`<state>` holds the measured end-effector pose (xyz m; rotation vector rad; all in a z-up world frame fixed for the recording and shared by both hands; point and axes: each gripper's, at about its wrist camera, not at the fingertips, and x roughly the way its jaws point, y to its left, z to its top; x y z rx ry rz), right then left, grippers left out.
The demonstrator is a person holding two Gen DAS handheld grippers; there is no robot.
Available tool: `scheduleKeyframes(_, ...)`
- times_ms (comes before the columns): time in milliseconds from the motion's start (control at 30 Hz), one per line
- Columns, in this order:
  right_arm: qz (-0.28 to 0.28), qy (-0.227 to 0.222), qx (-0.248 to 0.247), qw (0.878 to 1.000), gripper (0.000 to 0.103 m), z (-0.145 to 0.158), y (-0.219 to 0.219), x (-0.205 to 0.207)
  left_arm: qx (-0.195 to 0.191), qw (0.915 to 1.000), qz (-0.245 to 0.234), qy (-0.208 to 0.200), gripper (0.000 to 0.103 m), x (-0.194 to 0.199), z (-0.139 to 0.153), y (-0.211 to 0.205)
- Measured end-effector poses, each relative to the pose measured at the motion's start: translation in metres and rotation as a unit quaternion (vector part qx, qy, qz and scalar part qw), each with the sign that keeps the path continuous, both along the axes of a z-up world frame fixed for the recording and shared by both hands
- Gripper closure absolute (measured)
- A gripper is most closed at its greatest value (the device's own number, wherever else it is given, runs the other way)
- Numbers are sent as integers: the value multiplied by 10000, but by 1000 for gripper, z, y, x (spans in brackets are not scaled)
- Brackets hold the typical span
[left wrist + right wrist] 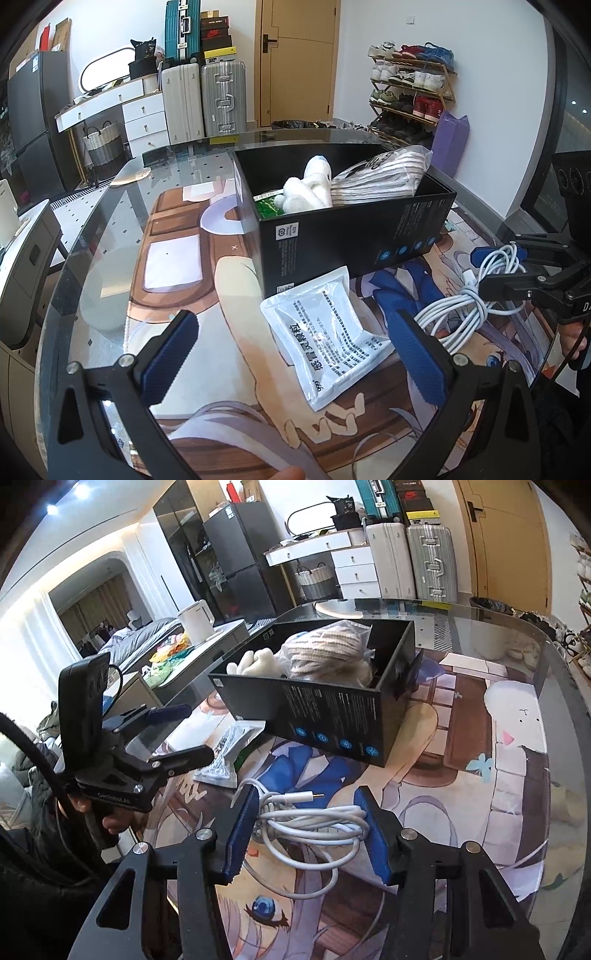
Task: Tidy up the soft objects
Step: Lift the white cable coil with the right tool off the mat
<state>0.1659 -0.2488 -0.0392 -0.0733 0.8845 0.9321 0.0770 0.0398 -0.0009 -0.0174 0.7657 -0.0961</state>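
A black box (354, 236) stands on the glass table and holds a white plush toy (310, 184), a bagged striped cloth (380, 175) and a green packet (267, 208). A white medicine sachet (328, 339) lies in front of the box, between the open fingers of my left gripper (295, 354). A coiled white cable (314, 821) lies on the table between the open fingers of my right gripper (308, 834), which straddle it without closing. The box (332, 712) and the sachet (229, 753) also show in the right wrist view, as does the left gripper (184, 731).
The glass table (110, 229) has a cartoon mat under it. The right gripper (509, 269) shows at the right edge of the left wrist view. Suitcases (203, 96), a white dresser, a shoe rack (410, 88) and a door stand behind.
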Motion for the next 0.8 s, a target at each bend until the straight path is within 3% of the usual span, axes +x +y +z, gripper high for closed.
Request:
scheduleKeyframes(167, 209, -74, -249, 9994, 47, -2, 0, -5, -2, 10000, -6, 2, 0, 0, 0, 0)
scheduleKeyframes(433, 1003, -283, -609, 9927, 47, -11, 14, -32, 7, 10000, -17, 7, 0, 0, 1, -1)
scheduleKeyframes(700, 991, -240, -625, 9928, 39, -26, 27, -27, 3, 10000, -20, 11, 0, 0, 1, -1)
scheduleKeyframes(800, 1035, -421, -688, 9914, 39, -27, 29, -31, 3, 10000, -27, 20, 0, 0, 0, -2)
